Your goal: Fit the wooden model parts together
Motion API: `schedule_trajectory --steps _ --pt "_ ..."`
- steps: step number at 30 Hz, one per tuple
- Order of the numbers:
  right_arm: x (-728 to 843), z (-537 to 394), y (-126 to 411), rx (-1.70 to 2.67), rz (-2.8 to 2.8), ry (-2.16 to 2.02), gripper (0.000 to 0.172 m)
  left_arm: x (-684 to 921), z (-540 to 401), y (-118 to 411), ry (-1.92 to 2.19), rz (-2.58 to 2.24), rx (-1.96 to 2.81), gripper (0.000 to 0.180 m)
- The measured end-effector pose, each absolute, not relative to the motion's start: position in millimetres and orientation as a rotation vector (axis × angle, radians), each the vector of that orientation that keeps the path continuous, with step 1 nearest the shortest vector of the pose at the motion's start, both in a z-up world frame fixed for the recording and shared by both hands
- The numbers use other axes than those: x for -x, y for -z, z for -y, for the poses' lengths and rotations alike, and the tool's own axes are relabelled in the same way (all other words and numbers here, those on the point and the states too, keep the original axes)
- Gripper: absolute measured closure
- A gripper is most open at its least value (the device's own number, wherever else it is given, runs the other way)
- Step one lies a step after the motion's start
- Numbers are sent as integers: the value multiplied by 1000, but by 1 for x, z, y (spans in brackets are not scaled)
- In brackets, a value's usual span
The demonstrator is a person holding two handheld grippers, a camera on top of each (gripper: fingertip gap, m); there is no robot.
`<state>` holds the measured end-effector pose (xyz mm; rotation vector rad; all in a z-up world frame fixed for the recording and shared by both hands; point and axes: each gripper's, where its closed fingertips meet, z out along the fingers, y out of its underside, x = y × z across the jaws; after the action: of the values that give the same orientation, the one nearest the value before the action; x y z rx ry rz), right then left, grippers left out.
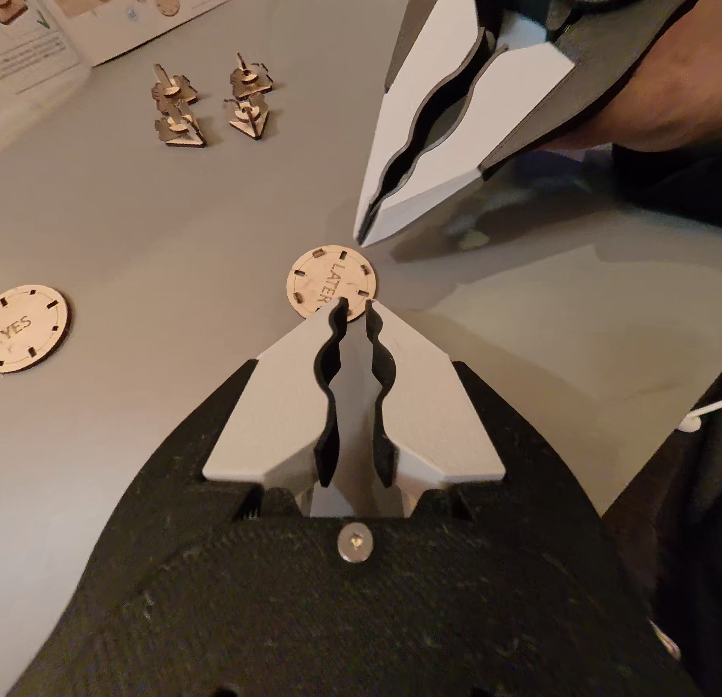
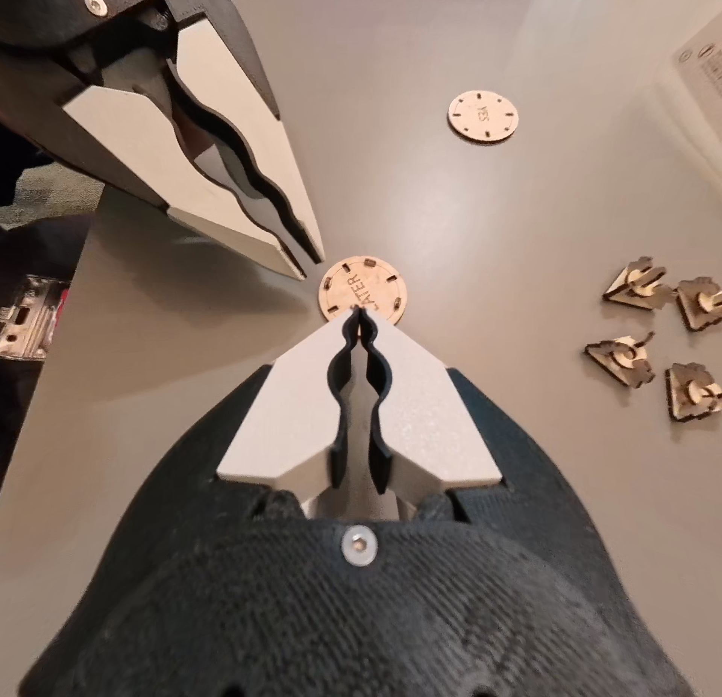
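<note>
**Two hand-held grippers meeting over a wooden disc on a grey tabletop**

A smooth grey table fills both views, lit from above so that the tools cast soft shadows. A round wooden disc, engraved and ringed with small slots, lies flat near the centre. The left gripper points at the disc from the near side; its black wavy fingers stand a narrow way apart, with the tips over the disc's near edge and nothing clamped between them. Whether the tips touch the wood cannot be told. The right gripper approaches from the opposite side with its fingertips drawn together, bare of any object, their point over the disc's rim; in the left wrist view it slants down from the upper right, tip just beside the disc, with a person's hand behind it. A second slotted wooden disc lies well apart. Four small wooden triangular assemblies sit in a loose cluster farther off, beyond them printed instruction sheets at the table's edge.
</note>
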<state>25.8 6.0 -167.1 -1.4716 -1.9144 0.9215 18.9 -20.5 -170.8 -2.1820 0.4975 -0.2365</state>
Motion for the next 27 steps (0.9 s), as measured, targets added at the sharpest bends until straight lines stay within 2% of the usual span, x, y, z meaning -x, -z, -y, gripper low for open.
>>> schedule_trajectory --steps 8,17,23,27 --pt "-25 -10 163 1461 1866 -966 170 -28 17 159 390 -465 2118 156" --pt "-25 -20 164 1509 1806 -1022 162 -40 19 177 415 -617 2208 156" --pt "-25 -24 159 1486 1777 -1020 162 -65 5 141 509 -620 2062 157" --pt "-25 -29 165 1503 1781 -985 162 -61 3 140 427 -667 2052 165"
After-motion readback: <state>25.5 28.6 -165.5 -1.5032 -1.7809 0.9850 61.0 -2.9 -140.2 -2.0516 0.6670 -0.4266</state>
